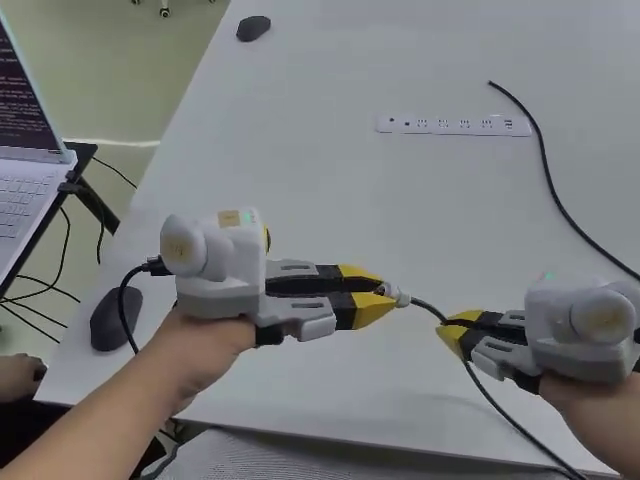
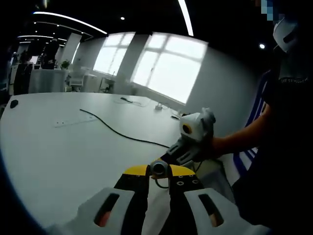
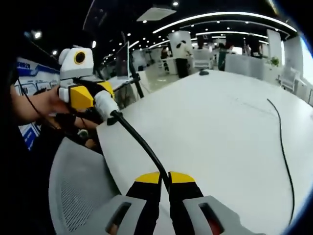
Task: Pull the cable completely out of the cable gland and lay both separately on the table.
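My left gripper [image 1: 385,298] is shut on a small white cable gland [image 1: 399,297], held above the table's near edge. A black cable [image 1: 425,308] leaves the gland and runs right into my right gripper [image 1: 448,332], which is shut on it. In the left gripper view the gland [image 2: 159,169] sits between the yellow tips, with the right gripper [image 2: 168,155] just beyond. The right gripper view shows the cable [image 3: 139,142] stretching from its tips [image 3: 164,178] up to the gland [image 3: 105,104] in the left gripper [image 3: 102,100]. The cable's free end [image 1: 510,415] hangs off the table.
A white power strip [image 1: 452,124] lies far across the white table [image 1: 330,170], with its black cord [image 1: 552,190] running right. A dark mouse [image 1: 253,28] sits at the far edge, a laptop [image 1: 25,170] on a stand at left. A grey chair [image 3: 78,196] is below.
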Demonstrator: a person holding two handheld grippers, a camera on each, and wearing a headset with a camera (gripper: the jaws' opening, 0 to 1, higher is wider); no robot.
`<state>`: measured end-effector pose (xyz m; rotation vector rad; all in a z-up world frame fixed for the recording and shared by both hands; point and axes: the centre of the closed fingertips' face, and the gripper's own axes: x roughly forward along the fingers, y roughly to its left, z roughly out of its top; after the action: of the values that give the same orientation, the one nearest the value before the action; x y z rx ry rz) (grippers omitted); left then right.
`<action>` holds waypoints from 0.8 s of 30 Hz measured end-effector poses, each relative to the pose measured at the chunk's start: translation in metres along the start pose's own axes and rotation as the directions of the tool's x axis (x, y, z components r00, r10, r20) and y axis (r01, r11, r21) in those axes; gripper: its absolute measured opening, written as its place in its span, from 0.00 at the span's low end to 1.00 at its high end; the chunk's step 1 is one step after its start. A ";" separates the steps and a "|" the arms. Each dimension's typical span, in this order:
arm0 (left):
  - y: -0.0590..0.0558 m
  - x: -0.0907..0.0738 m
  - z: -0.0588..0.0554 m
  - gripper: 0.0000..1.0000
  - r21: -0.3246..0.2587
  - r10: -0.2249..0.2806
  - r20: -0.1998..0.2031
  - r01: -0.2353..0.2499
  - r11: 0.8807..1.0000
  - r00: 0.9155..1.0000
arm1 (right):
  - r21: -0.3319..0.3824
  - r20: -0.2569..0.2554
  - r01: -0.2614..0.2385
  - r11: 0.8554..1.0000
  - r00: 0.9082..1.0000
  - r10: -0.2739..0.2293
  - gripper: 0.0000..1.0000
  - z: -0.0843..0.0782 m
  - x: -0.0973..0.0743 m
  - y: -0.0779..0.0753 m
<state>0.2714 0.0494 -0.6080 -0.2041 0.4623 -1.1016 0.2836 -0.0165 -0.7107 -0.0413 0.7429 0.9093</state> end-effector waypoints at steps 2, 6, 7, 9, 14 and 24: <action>0.000 -0.001 0.001 0.15 -0.010 -0.002 0.009 0.002 1.000 1.000 | 0.047 0.003 0.003 0.999 1.000 -0.003 0.00 -0.005 0.000 -0.004; 0.000 -0.002 0.001 0.15 -0.012 -0.002 0.012 0.002 1.000 1.000 | 0.048 0.006 -0.001 0.999 1.000 0.001 0.00 -0.014 -0.001 -0.006; 0.000 -0.003 0.001 0.15 -0.011 -0.002 0.012 0.002 1.000 1.000 | 0.048 0.006 -0.003 0.999 1.000 0.002 0.00 -0.016 -0.001 -0.006; 0.000 -0.004 0.000 0.15 -0.012 -0.003 0.013 0.003 1.000 1.000 | 0.048 0.017 -0.002 0.999 1.000 0.001 0.00 -0.015 -0.002 -0.005; 0.000 -0.006 0.000 0.15 -0.023 -0.004 0.020 0.004 1.000 1.000 | 0.040 0.016 0.003 0.999 1.000 -0.003 0.00 -0.017 -0.001 -0.007; 0.001 -0.015 -0.003 0.15 -0.030 -0.007 0.022 0.007 1.000 1.000 | 0.004 0.007 0.018 1.000 1.000 -0.018 0.00 -0.019 -0.003 -0.006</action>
<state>0.2654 0.0636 -0.6074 -0.2436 0.4591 -1.0988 0.2762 -0.0287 -0.7249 -0.0413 0.7361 0.8909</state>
